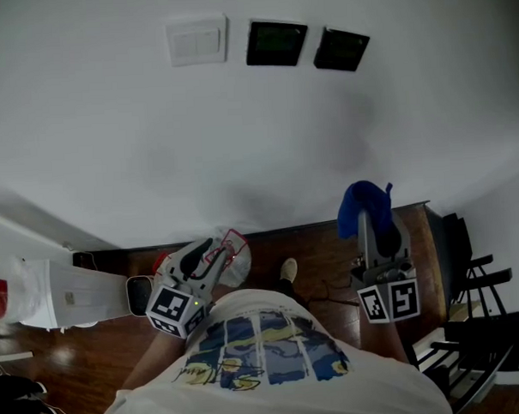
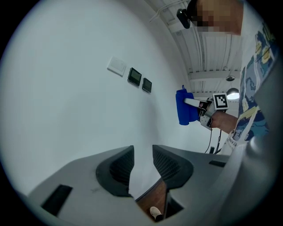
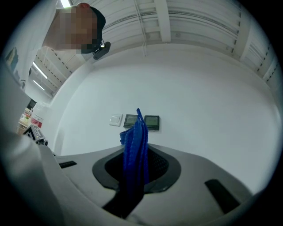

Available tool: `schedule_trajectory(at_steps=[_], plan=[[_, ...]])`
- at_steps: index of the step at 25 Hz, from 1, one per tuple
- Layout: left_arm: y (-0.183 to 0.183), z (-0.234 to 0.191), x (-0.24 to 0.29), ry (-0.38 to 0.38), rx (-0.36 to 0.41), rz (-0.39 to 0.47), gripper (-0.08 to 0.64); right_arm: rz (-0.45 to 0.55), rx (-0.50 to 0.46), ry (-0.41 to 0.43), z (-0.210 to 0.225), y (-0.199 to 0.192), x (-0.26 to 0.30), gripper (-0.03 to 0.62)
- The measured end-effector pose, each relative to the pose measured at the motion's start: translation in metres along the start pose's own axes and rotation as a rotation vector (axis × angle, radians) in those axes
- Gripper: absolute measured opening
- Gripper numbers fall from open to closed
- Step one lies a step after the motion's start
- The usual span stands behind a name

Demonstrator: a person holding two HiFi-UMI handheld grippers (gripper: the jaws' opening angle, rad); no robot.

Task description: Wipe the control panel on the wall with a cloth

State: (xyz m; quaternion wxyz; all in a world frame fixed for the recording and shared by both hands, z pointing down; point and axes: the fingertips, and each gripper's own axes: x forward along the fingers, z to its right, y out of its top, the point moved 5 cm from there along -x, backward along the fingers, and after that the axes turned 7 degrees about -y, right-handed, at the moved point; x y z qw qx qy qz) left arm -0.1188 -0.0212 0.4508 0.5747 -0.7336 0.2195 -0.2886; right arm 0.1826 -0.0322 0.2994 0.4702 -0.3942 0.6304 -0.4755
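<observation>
Control panel (image 1: 276,42): dark square unit high on the wall (image 1: 110,131). A twin panel (image 1: 341,50) sat just beside it on one side and a white switch plate (image 1: 197,40) on the other.
Cloth (image 3: 135,150): blue, bunched, standing up out of the right gripper. It was well apart from the panel and touched nothing else.
Right gripper (image 3: 137,170): clenched on the cloth, aimed roughly at the panels, which showed just past the cloth tip in the right gripper view.
Left gripper (image 2: 142,165): jaws a little apart with nothing between them, only wall and floor showing through the gap. It was held low, off to the side.
Progress: cloth was in hand, so pickup looked done. No contact with the panel, so I judged wiping not started. Could not tell whether the panel faces were clean or dirty.
Left to do: raise the cloth to the panel, press, sweep across the face, likely the twin as well.
Edges: panel and twin were near each other with a strip of wall between. The switch plate sat close enough that a wide sweep could probably catch it. Could not tell how far the frames stood off the wall.
Open room: wall was bare around and below the three units, with nothing between the cloth and the panel.
Low clutter: a black rack (image 1: 472,265) near the right gripper's side, a white unit (image 1: 70,296) and a bag (image 1: 231,250) by the left gripper, a shoe (image 1: 288,267) on the wooden floor (image 1: 322,259). All sat below the working height, so I judged them no obstacle to the reach upward.
</observation>
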Motion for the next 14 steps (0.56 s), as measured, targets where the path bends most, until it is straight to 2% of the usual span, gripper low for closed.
schedule_trajectory(at_steps=[6, 14], plan=[[-0.004, -0.003, -0.005, 0.026, -0.018, 0.0, 0.115, -0.014, 0.007, 0.034, -0.009, -0.007, 0.008, 0.094], [-0.007, -0.001, -0.004, 0.015, -0.004, -0.011, 0.115, -0.028, 0.021, 0.064, -0.019, -0.013, 0.012, 0.094]])
